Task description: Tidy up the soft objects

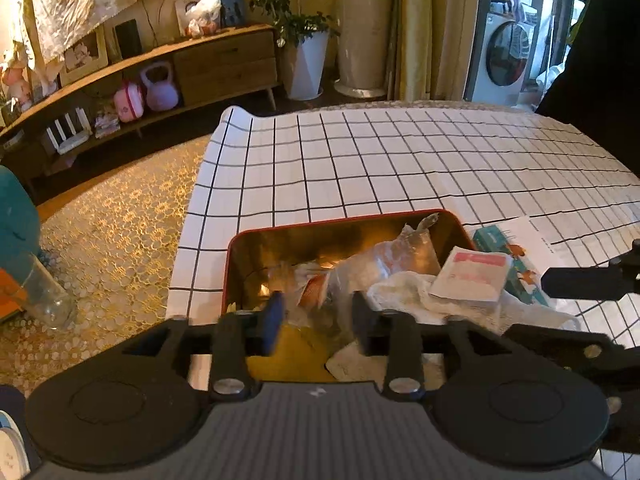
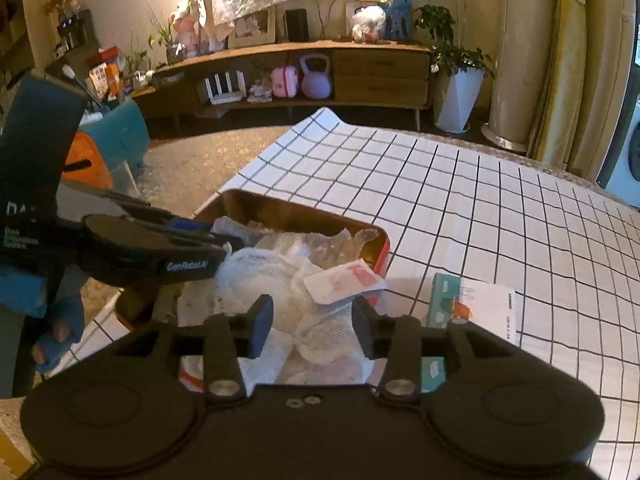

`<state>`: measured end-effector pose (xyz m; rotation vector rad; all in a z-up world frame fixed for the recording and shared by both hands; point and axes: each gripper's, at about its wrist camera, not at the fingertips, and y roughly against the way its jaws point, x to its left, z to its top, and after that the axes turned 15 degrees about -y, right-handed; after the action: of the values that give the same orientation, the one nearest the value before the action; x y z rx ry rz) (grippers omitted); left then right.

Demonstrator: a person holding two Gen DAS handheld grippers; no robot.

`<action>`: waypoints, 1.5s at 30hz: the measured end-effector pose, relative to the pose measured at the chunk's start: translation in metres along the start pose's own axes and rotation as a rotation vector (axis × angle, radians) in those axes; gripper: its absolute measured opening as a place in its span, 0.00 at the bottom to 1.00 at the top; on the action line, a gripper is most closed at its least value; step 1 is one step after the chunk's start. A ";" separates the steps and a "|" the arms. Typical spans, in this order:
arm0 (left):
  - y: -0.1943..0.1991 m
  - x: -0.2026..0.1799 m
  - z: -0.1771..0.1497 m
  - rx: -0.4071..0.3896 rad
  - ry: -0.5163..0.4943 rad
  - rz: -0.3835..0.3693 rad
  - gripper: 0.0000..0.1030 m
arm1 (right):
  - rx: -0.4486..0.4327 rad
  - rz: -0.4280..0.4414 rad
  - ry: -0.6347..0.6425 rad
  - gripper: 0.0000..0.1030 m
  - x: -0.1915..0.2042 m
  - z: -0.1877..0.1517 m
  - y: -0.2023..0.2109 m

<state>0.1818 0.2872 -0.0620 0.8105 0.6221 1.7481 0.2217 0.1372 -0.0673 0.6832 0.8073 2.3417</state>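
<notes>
Soft things heaped in a red tin (image 1: 226, 276)
White lace cloth (image 2: 256, 280) spills over its rim; crumpled clear plastic (image 1: 384, 260) and a flat sachet (image 2: 344, 282) lie on top.

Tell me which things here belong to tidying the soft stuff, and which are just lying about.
Job:
red tin
white lace cloth
crinkled clear plastic
pink-and-white sachet

Lying about:
teal tissue pack
paper sheet
purple kettlebell
potted plant
</notes>
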 end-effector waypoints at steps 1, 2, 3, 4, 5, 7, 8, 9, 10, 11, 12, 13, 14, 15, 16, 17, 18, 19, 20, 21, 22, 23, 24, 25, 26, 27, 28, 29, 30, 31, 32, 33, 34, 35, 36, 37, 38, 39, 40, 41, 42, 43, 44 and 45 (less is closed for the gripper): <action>0.003 0.000 -0.001 -0.008 0.001 0.001 0.67 | -0.006 0.004 -0.001 0.45 0.001 0.001 0.003; 0.006 -0.001 -0.001 -0.017 0.000 0.008 0.71 | -0.011 0.006 -0.001 0.46 0.002 0.001 0.007; 0.008 -0.002 -0.001 -0.019 -0.003 0.016 0.71 | -0.016 0.008 0.000 0.47 0.002 0.000 0.010; 0.011 -0.002 -0.001 -0.019 -0.003 0.017 0.71 | -0.021 0.012 0.002 0.47 0.003 -0.001 0.015; 0.014 -0.002 -0.001 -0.022 0.001 0.014 0.71 | -0.023 0.016 0.003 0.47 0.003 -0.002 0.018; 0.024 -0.002 -0.002 -0.040 0.013 0.007 0.72 | -0.027 0.025 0.003 0.48 0.004 -0.004 0.027; 0.031 -0.002 -0.003 -0.049 0.011 0.003 0.72 | -0.032 0.033 0.003 0.52 0.004 -0.005 0.032; 0.036 -0.003 -0.004 -0.054 0.008 0.002 0.72 | -0.039 0.040 0.003 0.54 0.004 -0.006 0.037; 0.042 -0.004 -0.004 -0.059 0.006 0.000 0.72 | -0.046 0.046 0.003 0.55 0.004 -0.008 0.043; 0.049 -0.006 -0.005 -0.066 0.004 -0.003 0.72 | -0.053 0.052 0.003 0.57 0.005 -0.009 0.049; 0.054 -0.007 -0.006 -0.072 0.002 -0.005 0.72 | -0.060 0.056 0.002 0.57 0.005 -0.010 0.054; 0.060 -0.009 -0.007 -0.078 -0.002 -0.006 0.72 | -0.069 0.062 0.000 0.58 0.005 -0.011 0.060; 0.067 -0.011 -0.008 -0.087 -0.006 -0.006 0.72 | -0.076 0.068 -0.002 0.60 0.005 -0.012 0.066; 0.073 -0.014 -0.009 -0.094 -0.011 -0.007 0.73 | -0.082 0.073 -0.003 0.61 0.006 -0.013 0.071; 0.079 -0.017 -0.010 -0.103 -0.016 -0.010 0.74 | -0.088 0.078 -0.003 0.62 0.006 -0.015 0.075; 0.083 -0.019 -0.011 -0.110 -0.019 -0.012 0.74 | -0.094 0.080 -0.003 0.62 0.006 -0.016 0.080; 0.089 -0.022 -0.013 -0.119 -0.025 -0.012 0.74 | -0.100 0.082 -0.005 0.63 0.006 -0.018 0.085; 0.094 -0.025 -0.013 -0.125 -0.028 -0.011 0.74 | -0.108 0.086 -0.009 0.63 0.005 -0.019 0.089; 0.099 -0.027 -0.014 -0.134 -0.032 -0.015 0.74 | -0.116 0.088 -0.013 0.65 0.004 -0.021 0.094; 0.104 -0.030 -0.014 -0.141 -0.037 -0.018 0.74 | -0.123 0.088 -0.016 0.66 0.004 -0.023 0.098; 0.109 -0.034 -0.014 -0.149 -0.043 -0.016 0.74 | -0.133 0.089 -0.018 0.66 0.003 -0.025 0.103; 0.114 -0.038 -0.014 -0.158 -0.048 -0.016 0.74 | -0.141 0.090 -0.019 0.67 0.003 -0.027 0.108; 0.118 -0.041 -0.014 -0.168 -0.053 -0.018 0.74 | -0.151 0.089 -0.019 0.68 0.002 -0.029 0.112; 0.123 -0.045 -0.014 -0.180 -0.060 -0.021 0.74 | -0.165 0.088 -0.015 0.69 0.001 -0.031 0.118; 0.127 -0.049 -0.015 -0.188 -0.065 -0.022 0.74 | -0.176 0.084 -0.011 0.70 0.000 -0.034 0.121; 0.132 -0.052 -0.015 -0.197 -0.069 -0.021 0.74 | -0.189 0.077 -0.005 0.71 -0.001 -0.036 0.126; 0.136 -0.057 -0.015 -0.208 -0.074 -0.021 0.74 | -0.203 0.072 0.000 0.72 -0.003 -0.039 0.131; 0.140 -0.060 -0.015 -0.217 -0.077 -0.022 0.74 | -0.211 0.070 0.002 0.73 -0.004 -0.042 0.135; 0.143 -0.064 -0.016 -0.226 -0.080 -0.025 0.74 | -0.220 0.067 0.002 0.74 -0.006 -0.045 0.140; 0.147 -0.068 -0.016 -0.234 -0.083 -0.029 0.74 | -0.228 0.064 0.001 0.75 -0.008 -0.047 0.144; 0.150 -0.072 -0.017 -0.240 -0.085 -0.032 0.76 | -0.239 0.062 0.001 0.76 -0.010 -0.050 0.148; 0.153 -0.075 -0.018 -0.243 -0.083 -0.034 0.79 | -0.247 0.062 0.001 0.77 -0.012 -0.053 0.152; 0.155 -0.078 -0.019 -0.247 -0.081 -0.038 0.79 | -0.255 0.061 -0.001 0.78 -0.014 -0.055 0.156; 0.158 -0.081 -0.020 -0.256 -0.080 -0.046 0.79 | -0.266 0.058 -0.006 0.79 -0.016 -0.059 0.162; 0.161 -0.085 -0.022 -0.263 -0.081 -0.050 0.79 | -0.273 0.056 -0.009 0.80 -0.019 -0.062 0.165; 0.164 -0.088 -0.023 -0.268 -0.082 -0.050 0.79 | -0.281 0.050 -0.013 0.80 -0.022 -0.065 0.170; 0.167 -0.091 -0.024 -0.274 -0.082 -0.051 0.79 | -0.291 0.043 -0.020 0.81 -0.025 -0.068 0.174; 0.170 -0.095 -0.026 -0.281 -0.084 -0.053 0.79 | -0.301 0.041 -0.027 0.83 -0.028 -0.071 0.178; 0.173 -0.099 -0.027 -0.287 -0.085 -0.052 0.79 | -0.308 0.039 -0.032 0.84 -0.031 -0.075 0.181; 0.176 -0.102 -0.028 -0.291 -0.083 -0.050 0.79 | -0.317 0.031 -0.038 0.85 -0.034 -0.078 0.185; 0.179 -0.106 -0.030 -0.298 -0.083 -0.053 0.80 | -0.328 0.024 -0.042 0.86 -0.037 -0.083 0.189; 0.182 -0.110 -0.032 -0.306 -0.086 -0.056 0.80 | -0.342 0.016 -0.041 0.86 -0.039 -0.087 0.193; 0.184 -0.114 -0.034 -0.313 -0.088 -0.052 0.80 | -0.355 0.006 -0.039 0.87 -0.040 -0.091 0.197; 0.188 -0.118 -0.036 -0.322 -0.090 -0.045 0.80 | -0.368 -0.001 -0.039 0.90 -0.041 -0.094 0.200</action>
<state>0.0658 0.1174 0.0285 0.6406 0.2849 1.7042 0.1249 -0.0569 -0.0090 0.5638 0.3426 2.3783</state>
